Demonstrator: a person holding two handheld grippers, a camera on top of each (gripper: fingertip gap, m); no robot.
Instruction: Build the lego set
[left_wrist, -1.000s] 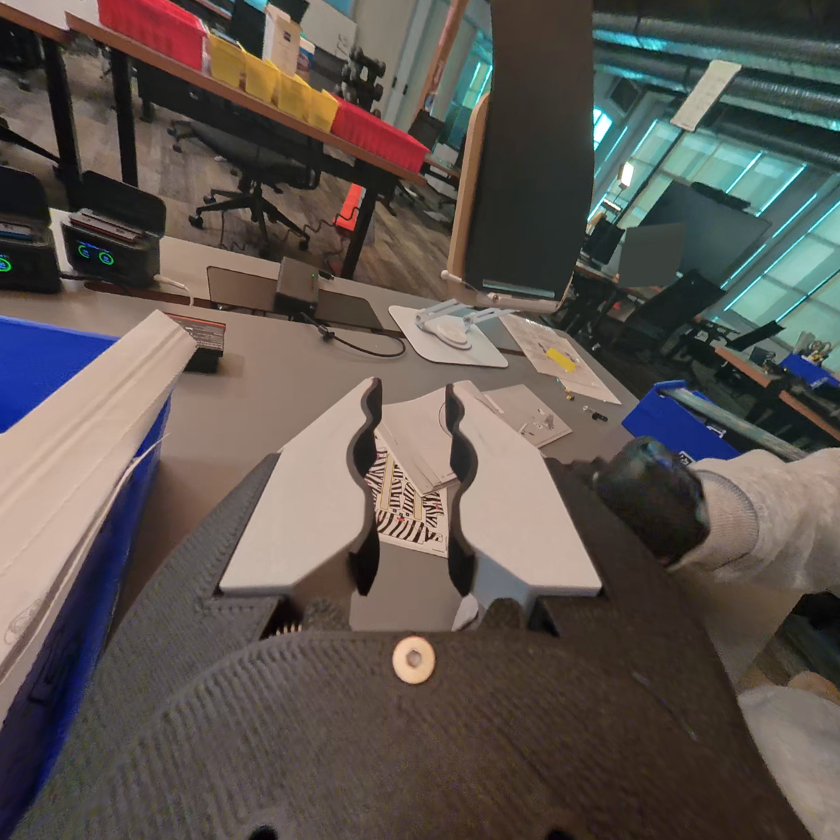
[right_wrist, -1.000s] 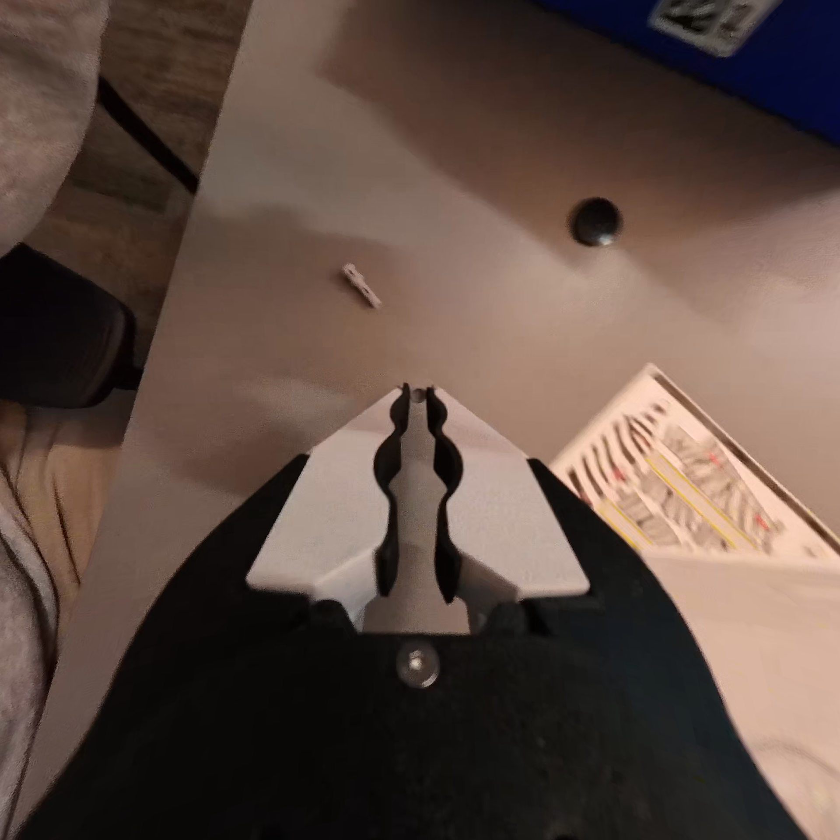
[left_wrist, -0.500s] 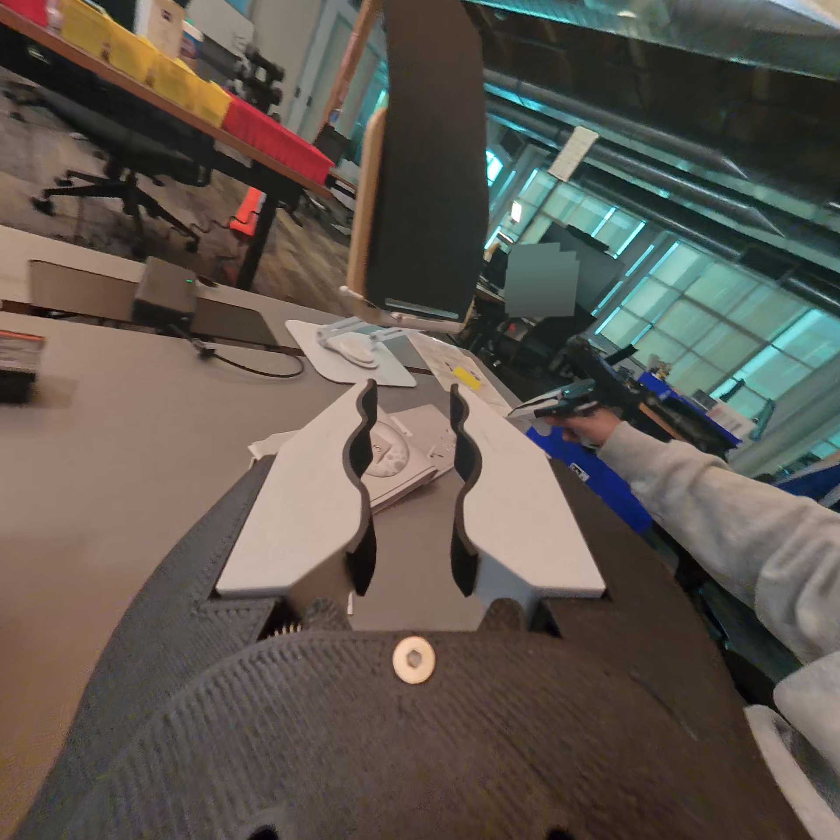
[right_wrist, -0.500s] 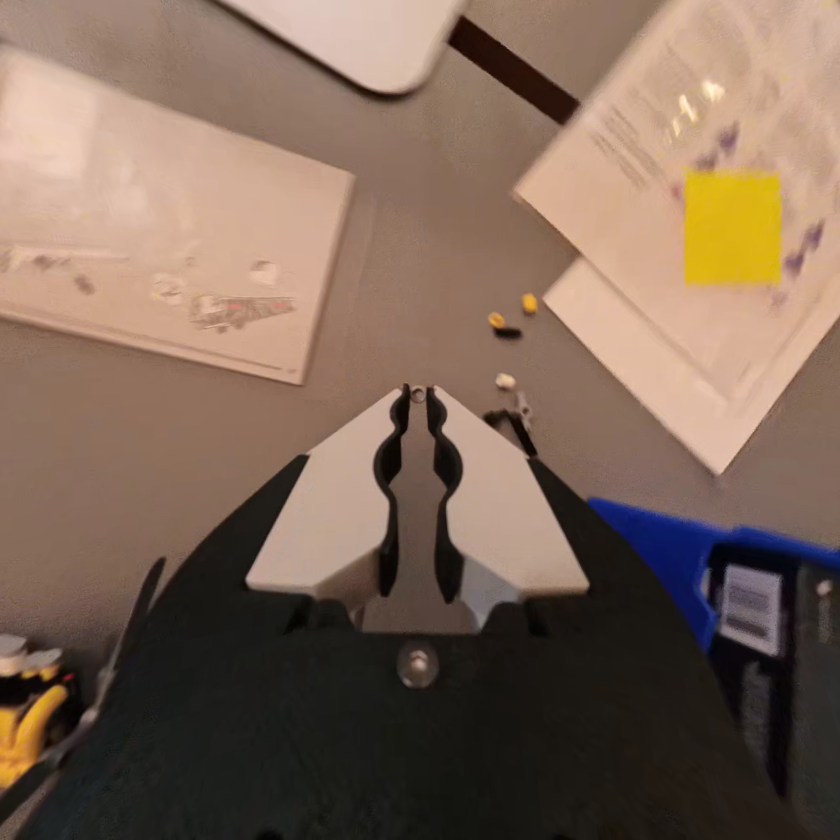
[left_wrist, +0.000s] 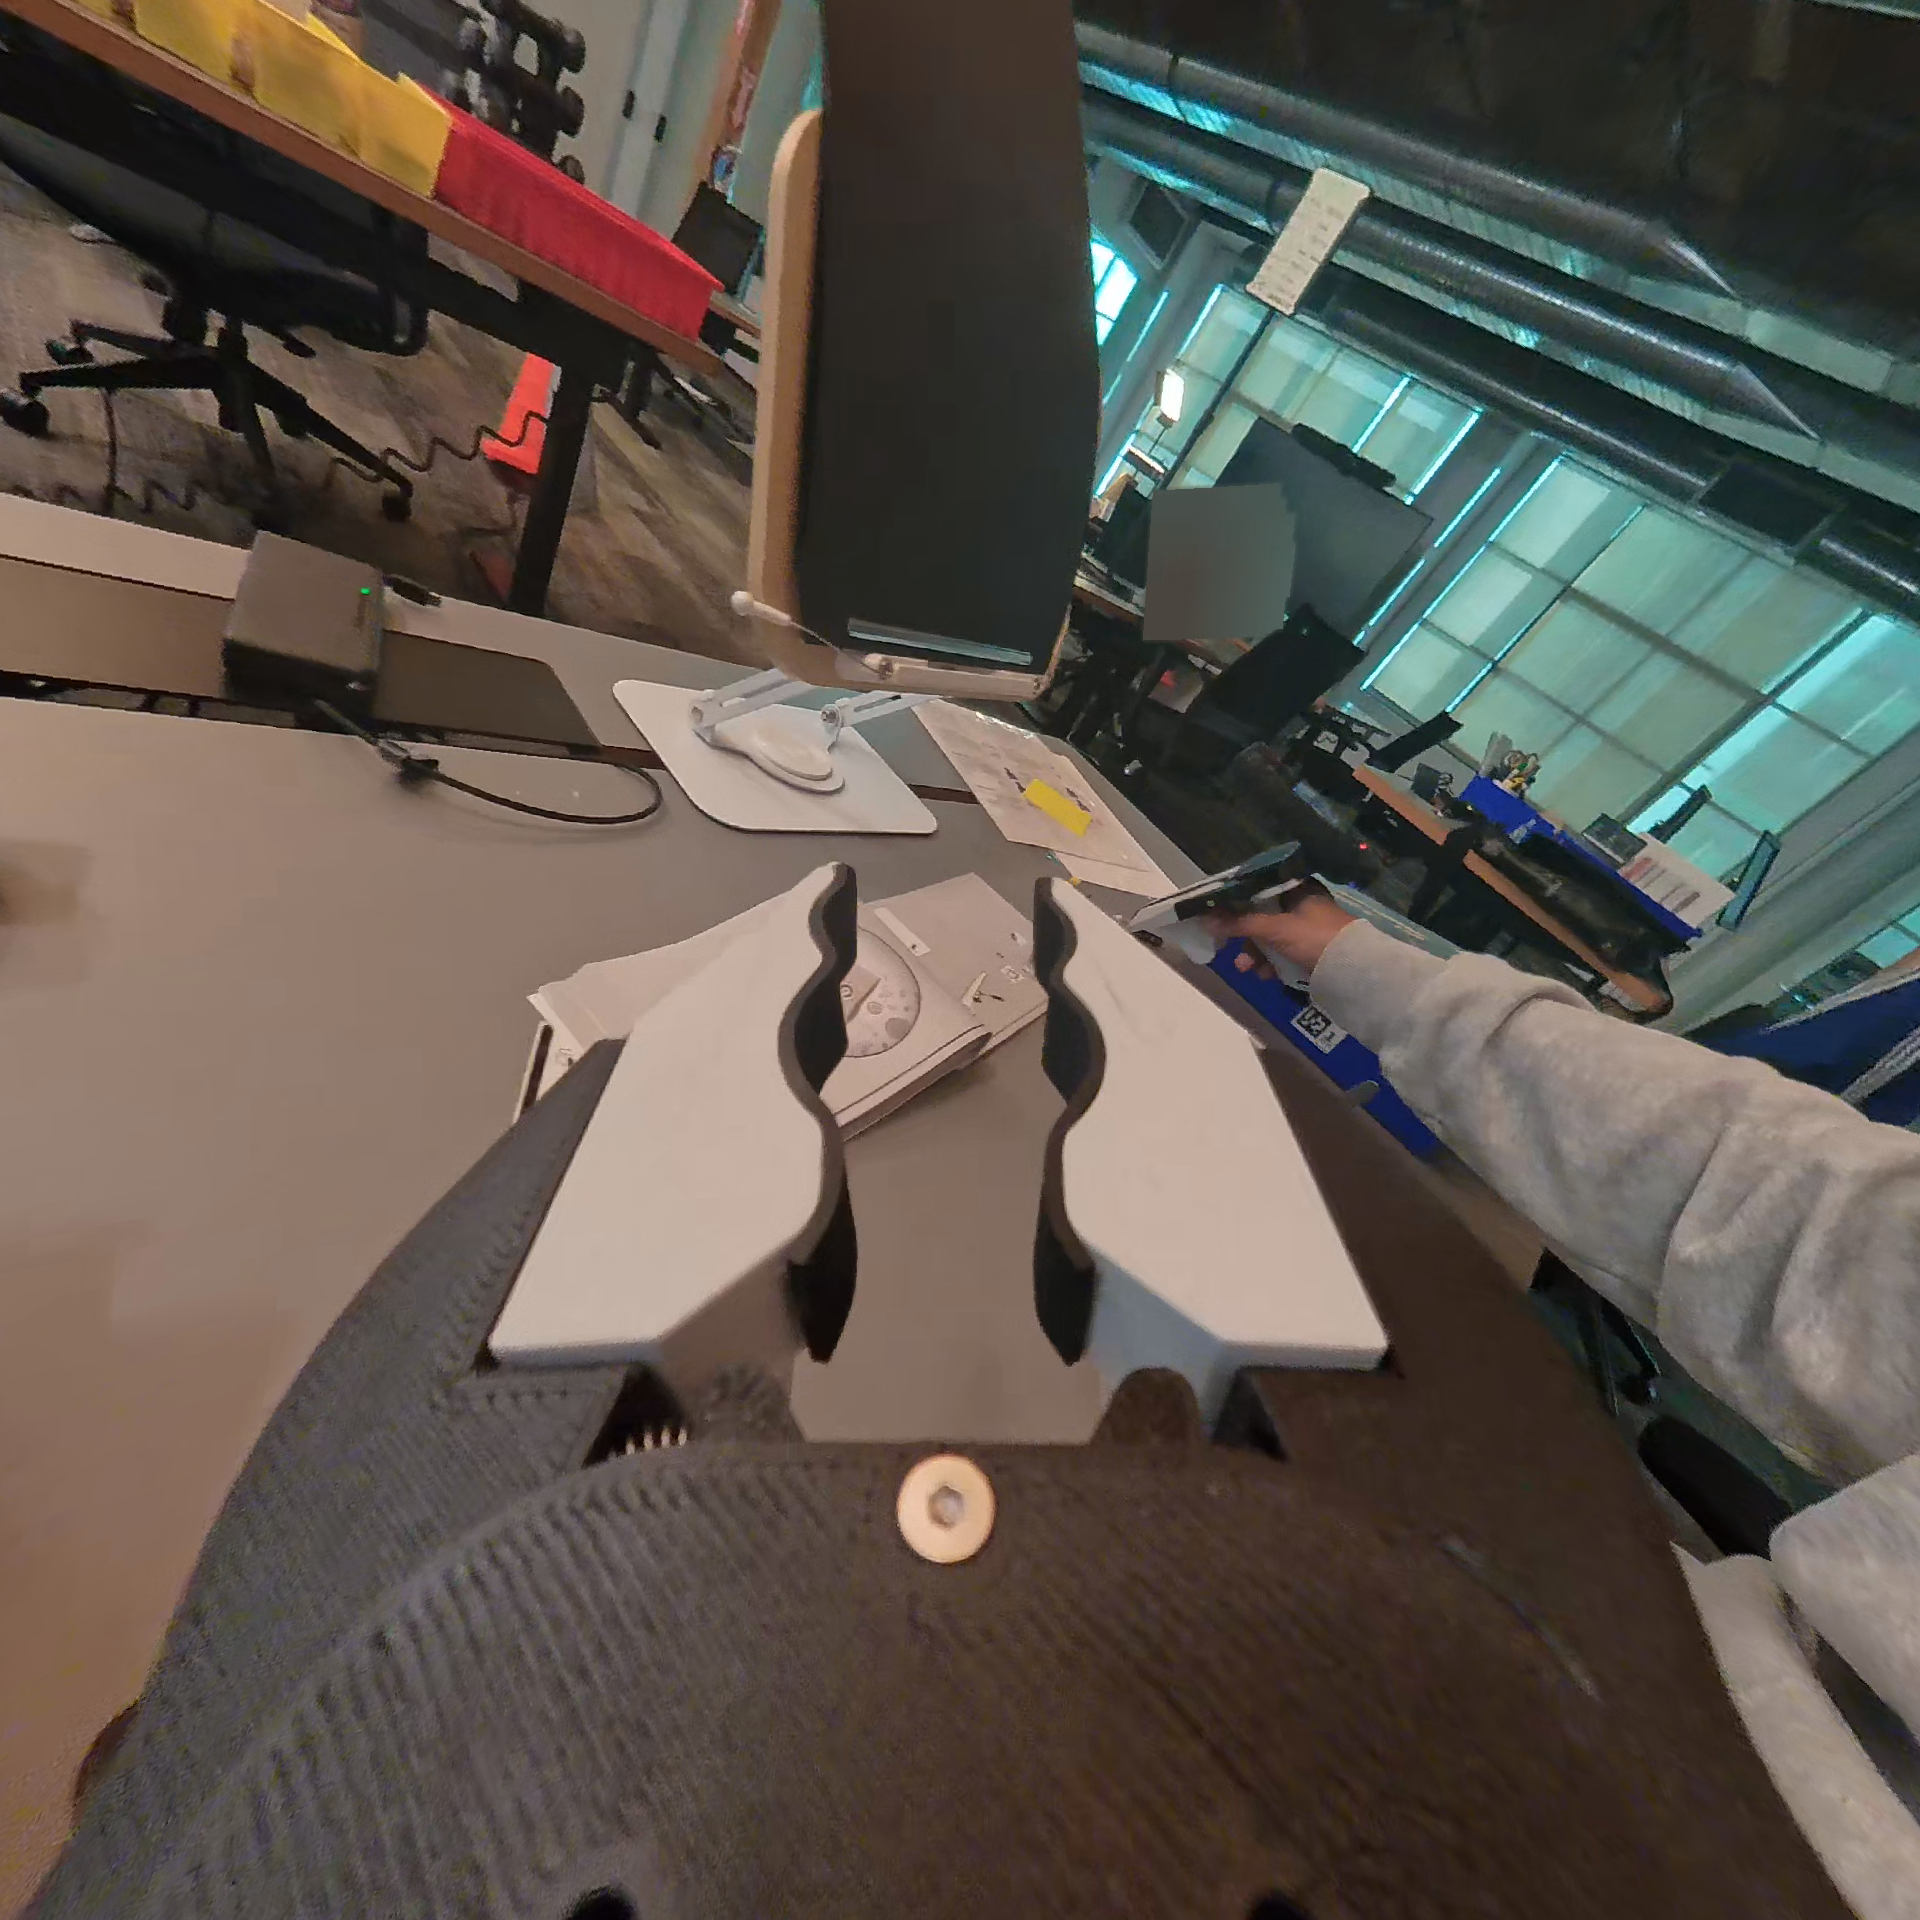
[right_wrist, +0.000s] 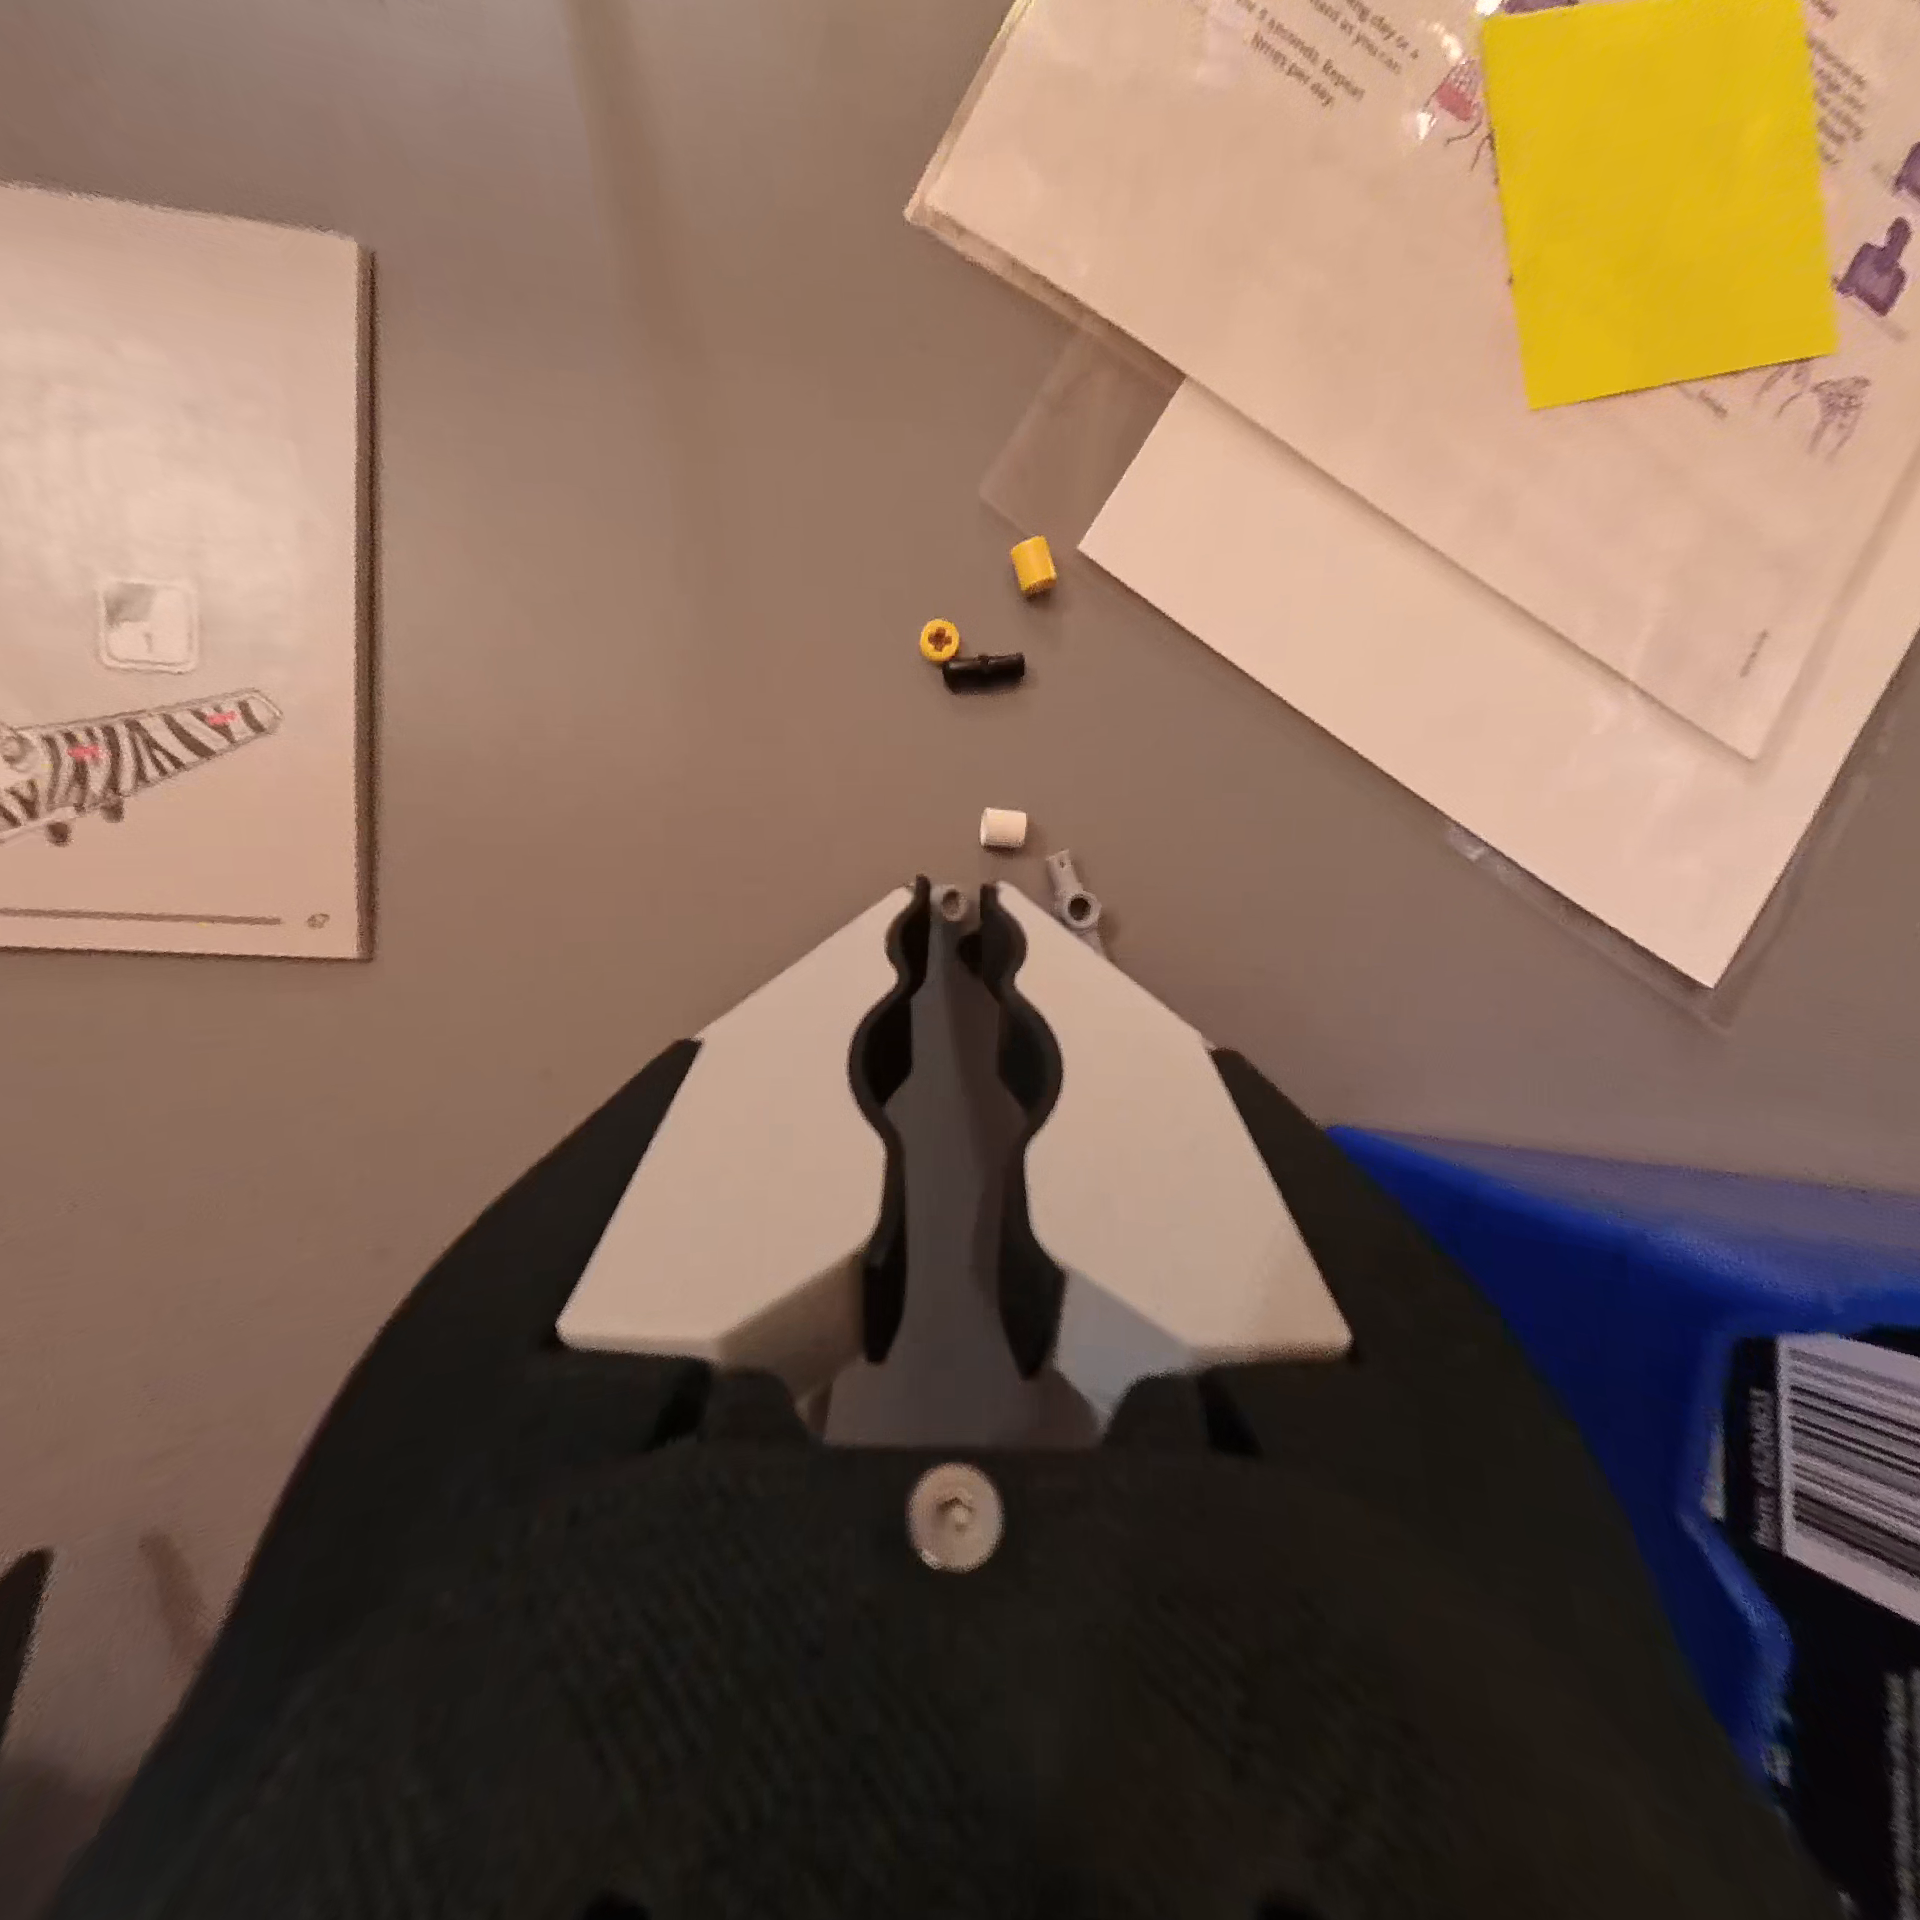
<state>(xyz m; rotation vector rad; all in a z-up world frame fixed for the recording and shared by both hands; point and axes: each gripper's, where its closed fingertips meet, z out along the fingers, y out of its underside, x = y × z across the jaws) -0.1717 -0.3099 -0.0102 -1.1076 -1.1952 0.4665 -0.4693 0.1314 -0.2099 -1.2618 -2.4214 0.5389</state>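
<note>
Our right claw (right_wrist: 953, 896) is pinched on what looks like a tiny grey Lego pin (right_wrist: 952, 902) at its very tips, light, rigid and slippery, so we hold it across its barrel, while our left claw (left_wrist: 940, 899) hangs open, empty.

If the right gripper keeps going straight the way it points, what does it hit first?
Probably the grey table. The right gripper, shut on a small grey piece, points down at it, close to the white piece; height above the table is unclear.
</note>
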